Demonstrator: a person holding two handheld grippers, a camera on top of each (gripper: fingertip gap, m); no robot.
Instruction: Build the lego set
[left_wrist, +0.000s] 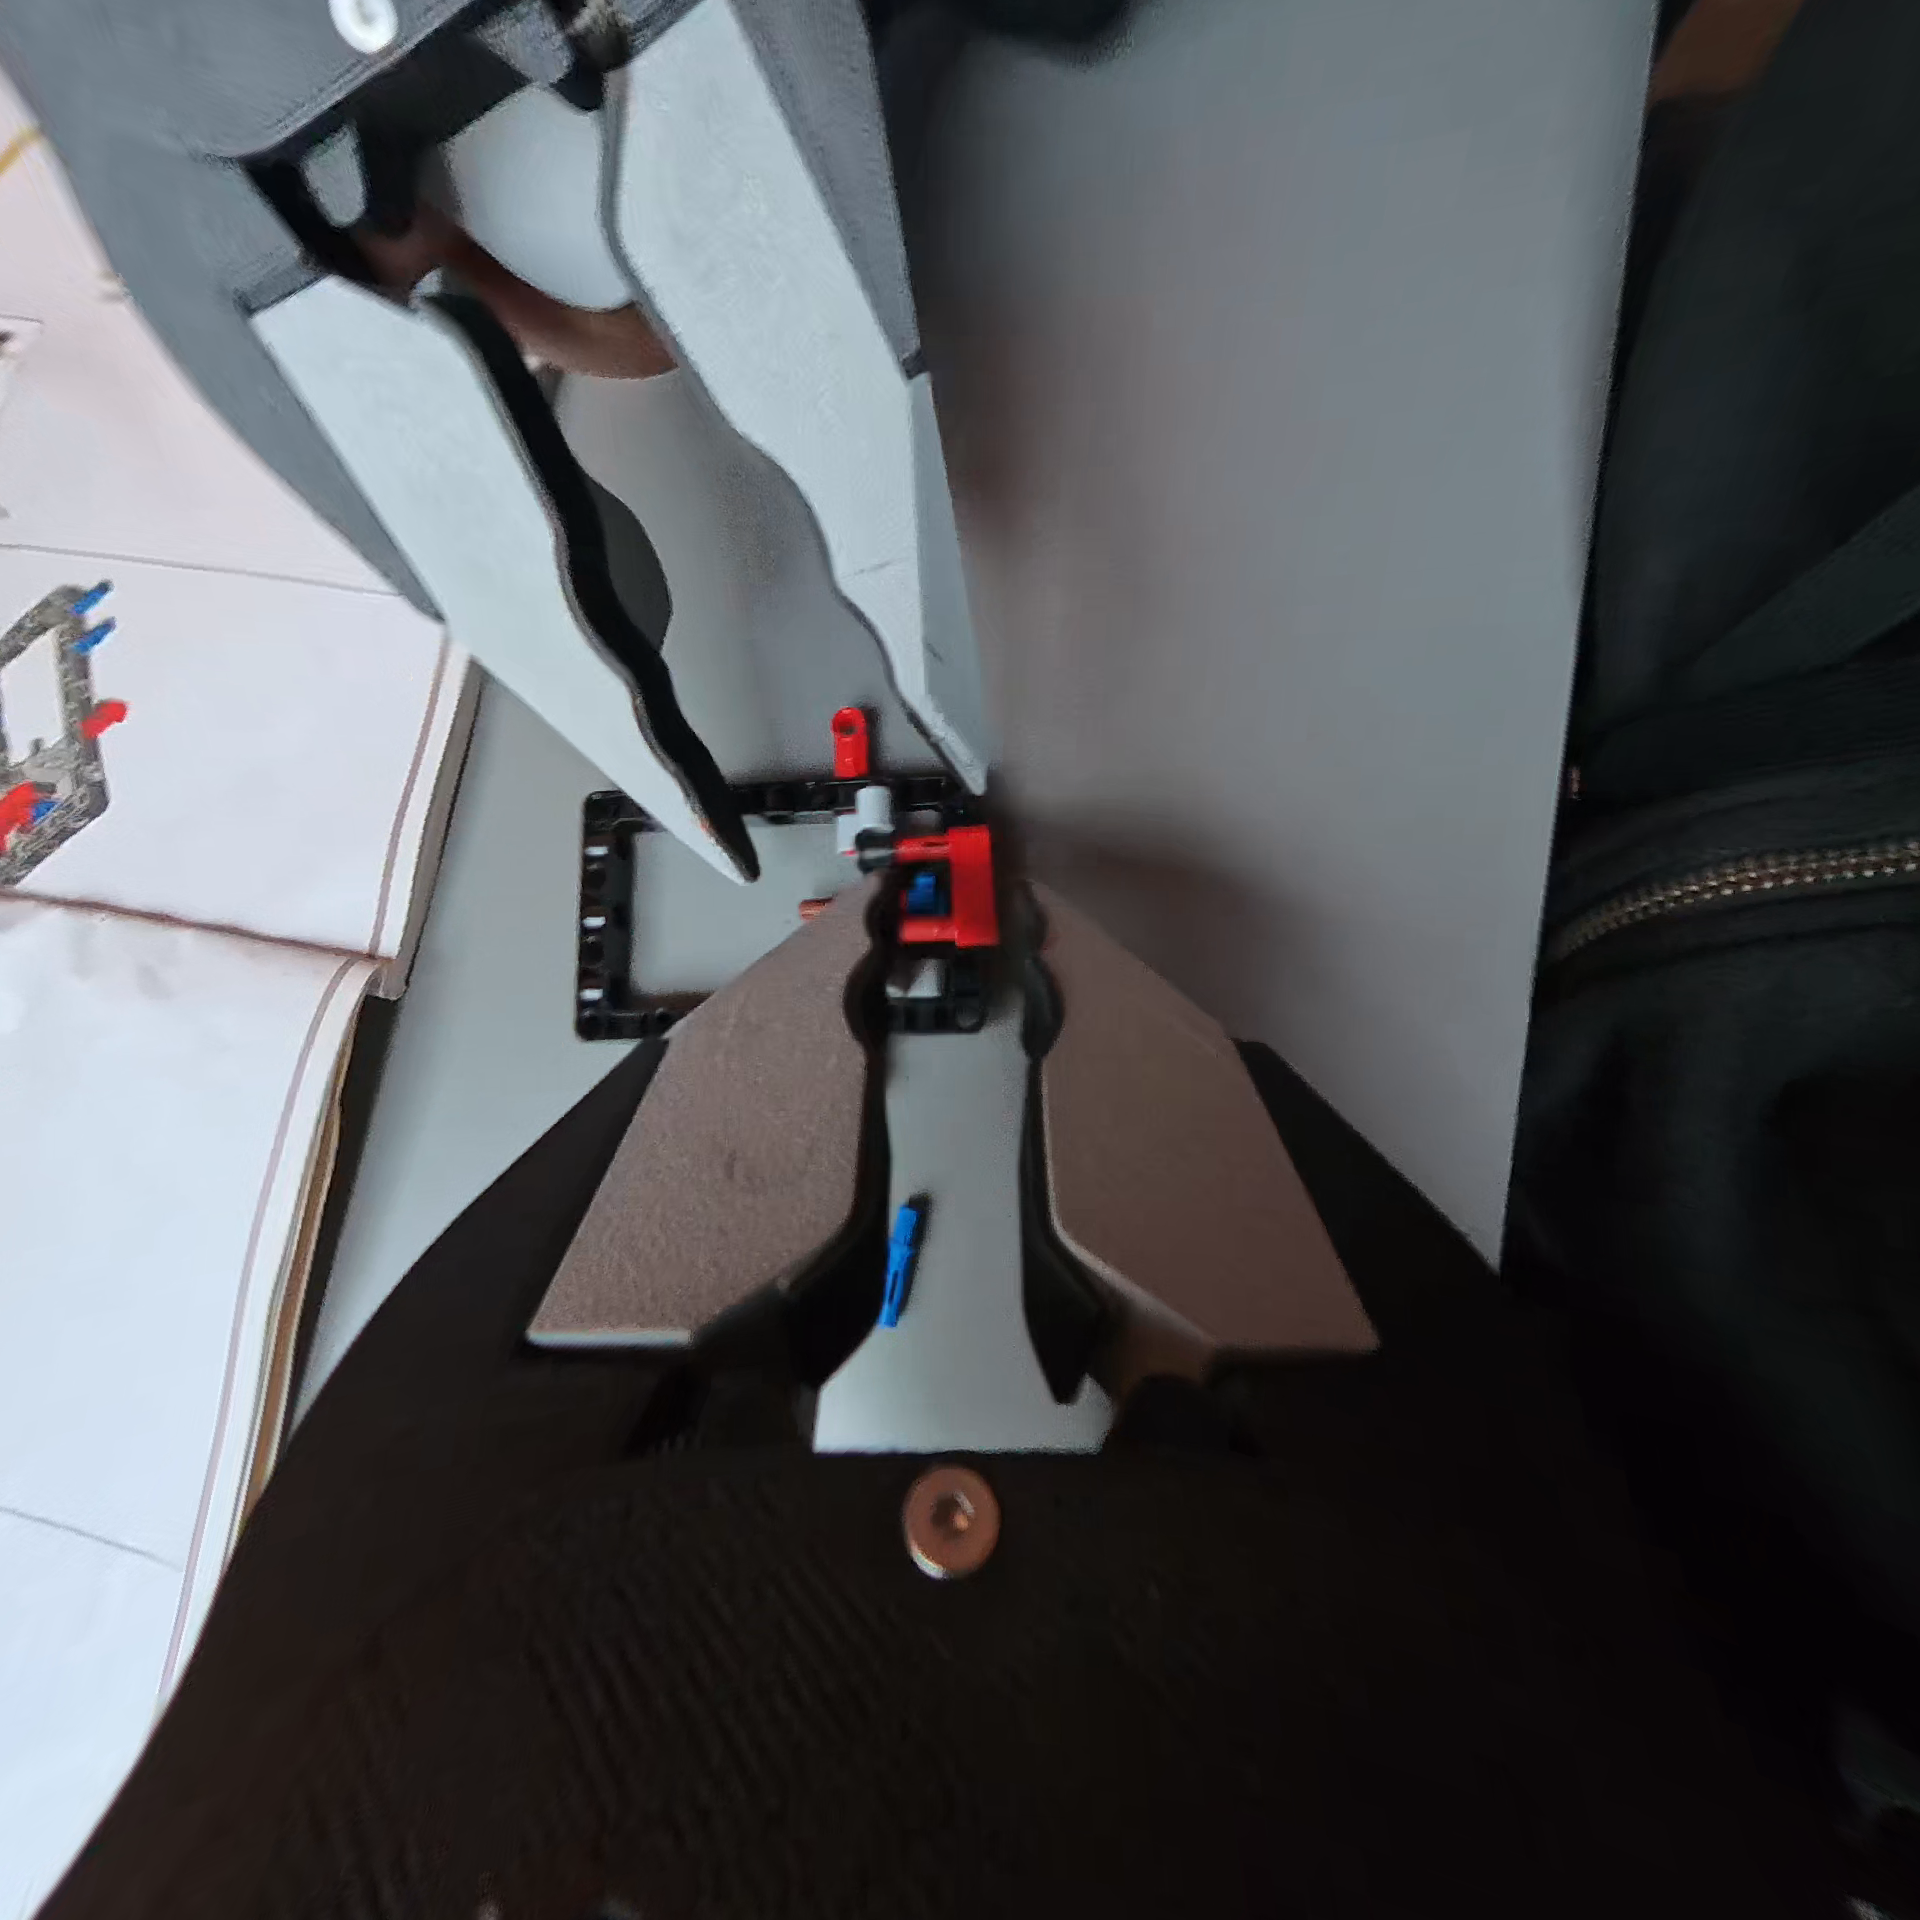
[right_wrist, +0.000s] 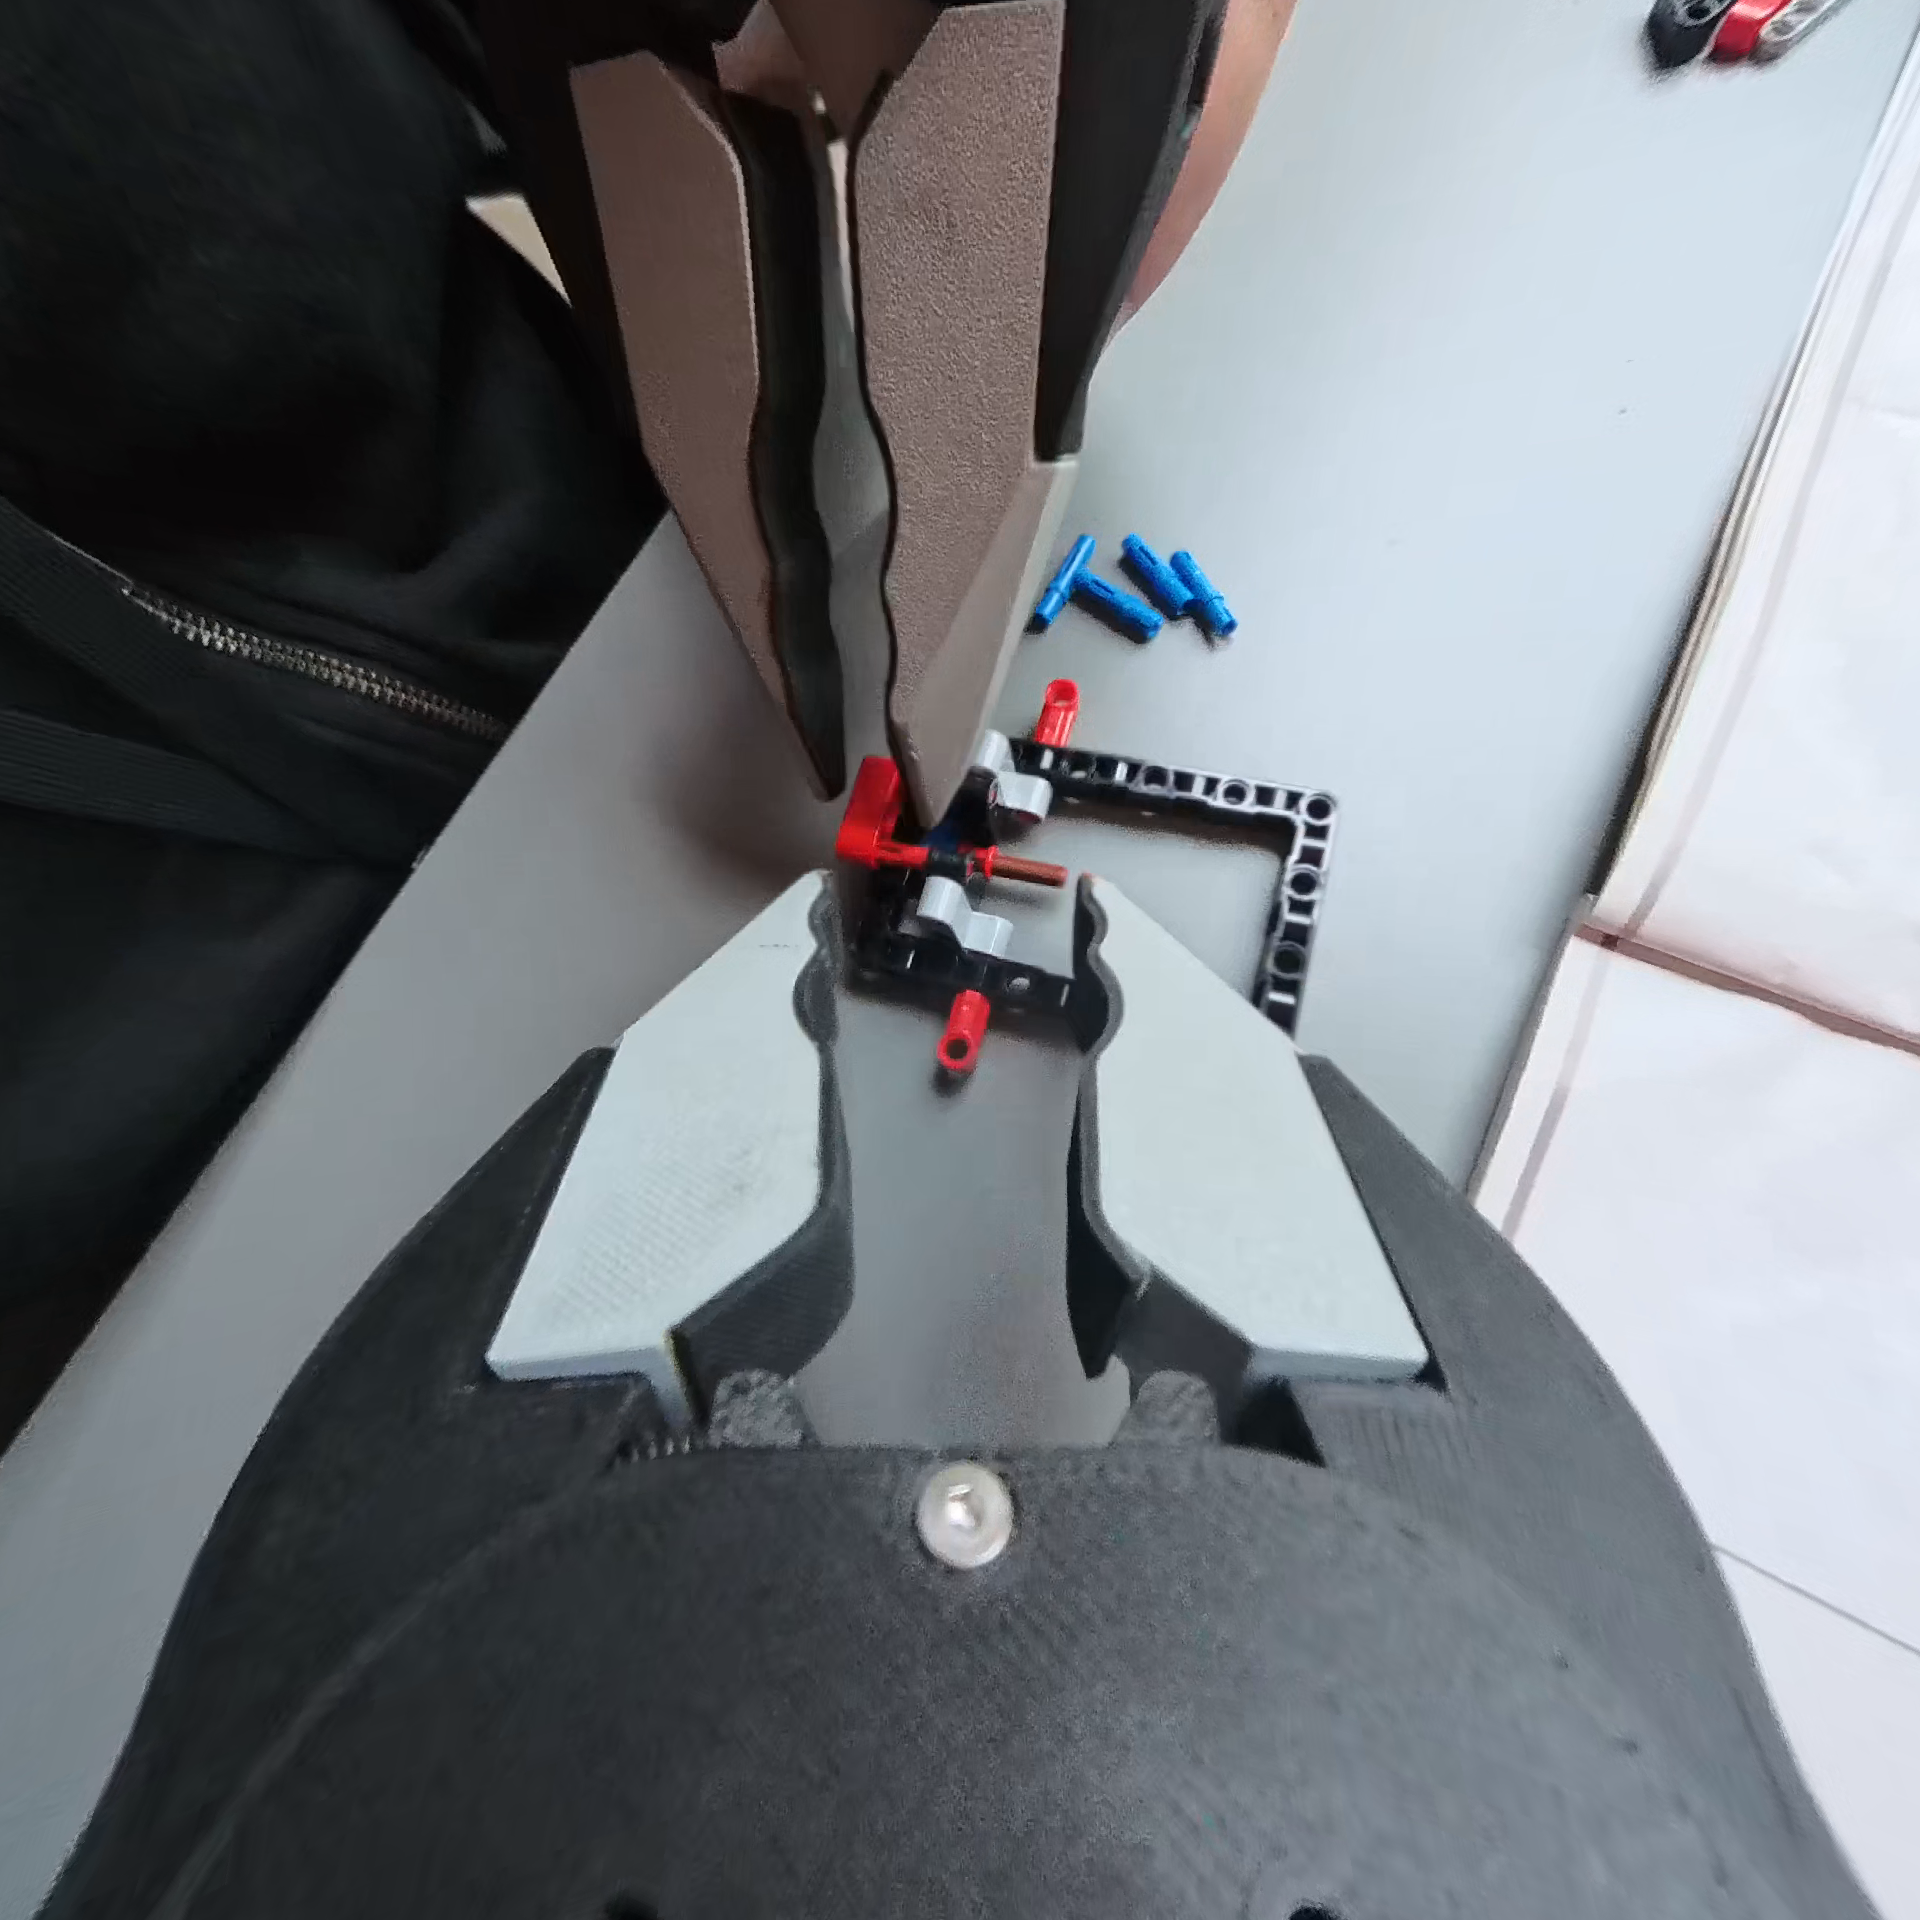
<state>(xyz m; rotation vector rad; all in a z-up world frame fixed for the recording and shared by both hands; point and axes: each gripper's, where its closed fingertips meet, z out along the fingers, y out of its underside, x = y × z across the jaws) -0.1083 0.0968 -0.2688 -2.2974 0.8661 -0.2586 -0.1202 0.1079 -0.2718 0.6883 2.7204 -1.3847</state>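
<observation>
A black rectangular frame (left_wrist: 603, 904) (right_wrist: 1304, 883) lies on the grey table. It carries grey connectors (right_wrist: 966, 914), red pins (right_wrist: 961, 1029) and a brown axle (right_wrist: 1029, 873). My left gripper (left_wrist: 951, 888), with brown fingers, is shut on a red connector (left_wrist: 971, 883) at the frame's end nearest the table edge. It comes in from the top of the right wrist view (right_wrist: 878, 805), where the red connector (right_wrist: 868, 810) also shows. My right gripper (right_wrist: 951, 883), with grey fingers, is open, its jaws astride that same end of the frame. It also shows in the left wrist view (left_wrist: 854, 821).
Several loose blue pins (right_wrist: 1143, 587) lie beyond the frame, and one (left_wrist: 902, 1262) lies under my left gripper. An open instruction booklet (left_wrist: 208, 779) lies beside the frame. A black zipped bag (right_wrist: 260, 644) sits past the table edge. More parts (right_wrist: 1745, 26) are at the far corner. Both grippers' tips are close together, under 4 cm apart.
</observation>
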